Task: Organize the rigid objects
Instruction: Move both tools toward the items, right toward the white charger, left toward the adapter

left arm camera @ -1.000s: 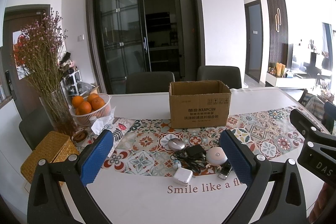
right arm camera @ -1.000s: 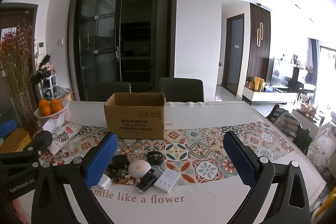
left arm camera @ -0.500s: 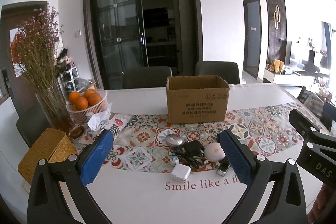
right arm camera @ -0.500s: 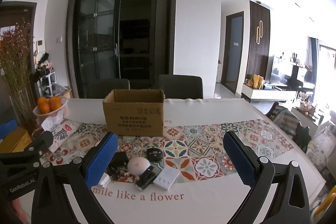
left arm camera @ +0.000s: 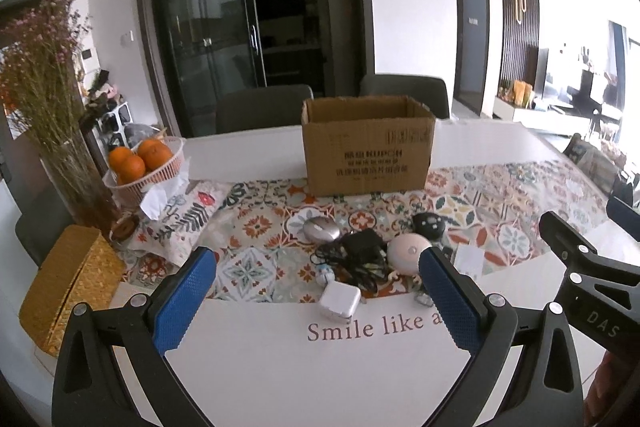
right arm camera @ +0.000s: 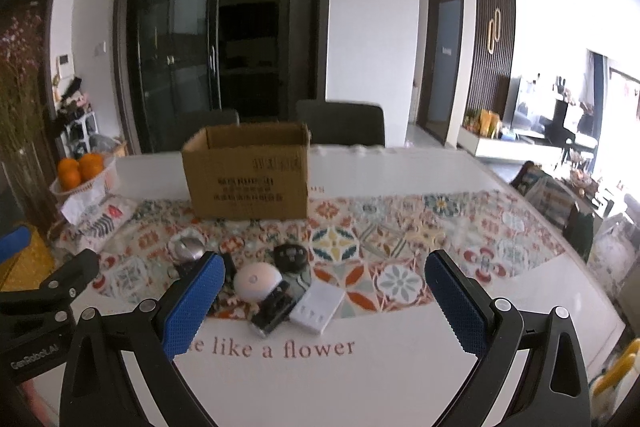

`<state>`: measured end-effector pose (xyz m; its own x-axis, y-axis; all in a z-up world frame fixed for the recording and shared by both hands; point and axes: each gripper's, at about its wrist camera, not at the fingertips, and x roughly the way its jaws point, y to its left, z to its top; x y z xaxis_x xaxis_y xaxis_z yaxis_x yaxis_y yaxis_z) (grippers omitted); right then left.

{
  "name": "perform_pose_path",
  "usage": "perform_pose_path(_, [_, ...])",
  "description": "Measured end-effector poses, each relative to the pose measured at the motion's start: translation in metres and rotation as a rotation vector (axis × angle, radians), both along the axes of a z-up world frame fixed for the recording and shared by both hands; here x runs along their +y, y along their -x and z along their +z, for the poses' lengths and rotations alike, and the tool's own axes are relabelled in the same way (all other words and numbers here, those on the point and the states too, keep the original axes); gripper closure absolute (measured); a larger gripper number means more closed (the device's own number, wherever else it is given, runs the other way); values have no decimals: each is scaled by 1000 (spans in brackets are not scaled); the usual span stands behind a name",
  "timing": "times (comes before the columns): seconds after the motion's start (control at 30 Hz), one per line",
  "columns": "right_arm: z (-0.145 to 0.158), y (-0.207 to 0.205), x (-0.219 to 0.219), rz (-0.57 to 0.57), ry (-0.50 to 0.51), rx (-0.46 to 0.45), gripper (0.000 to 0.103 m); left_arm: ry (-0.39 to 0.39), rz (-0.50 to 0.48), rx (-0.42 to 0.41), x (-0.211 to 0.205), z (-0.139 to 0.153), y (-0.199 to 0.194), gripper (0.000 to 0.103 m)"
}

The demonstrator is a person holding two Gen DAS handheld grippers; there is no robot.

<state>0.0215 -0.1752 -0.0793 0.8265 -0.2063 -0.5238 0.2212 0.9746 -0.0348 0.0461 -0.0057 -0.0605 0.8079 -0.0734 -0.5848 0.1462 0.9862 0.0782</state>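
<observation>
Bare white desk (right arm camera: 400, 367) lower frame | gadget cluster (left arm camera: 372, 263) centre, cardboard box (left arm camera: 366, 147) behind | left tool (left arm camera: 316, 299), right tool (right arm camera: 320, 307) spread apart, empty

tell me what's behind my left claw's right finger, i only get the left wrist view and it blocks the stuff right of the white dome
observer: a dark rectangular gadget lies angled right beside the white dome.
operator: anything beyond that
observer: a flat white remote with a row of small buttons, at the near edge of the patterned runner.
operator: is the other side ready to grab
observer: the right claw is open wide and empty, above the table short of the pile.
</observation>
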Motion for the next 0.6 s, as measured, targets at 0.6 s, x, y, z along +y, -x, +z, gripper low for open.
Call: perform_pose_path(0.6, [-78, -50, -7, -56, -46, 178, 2, -78, -54, 162, -10, -78, -57, 0])
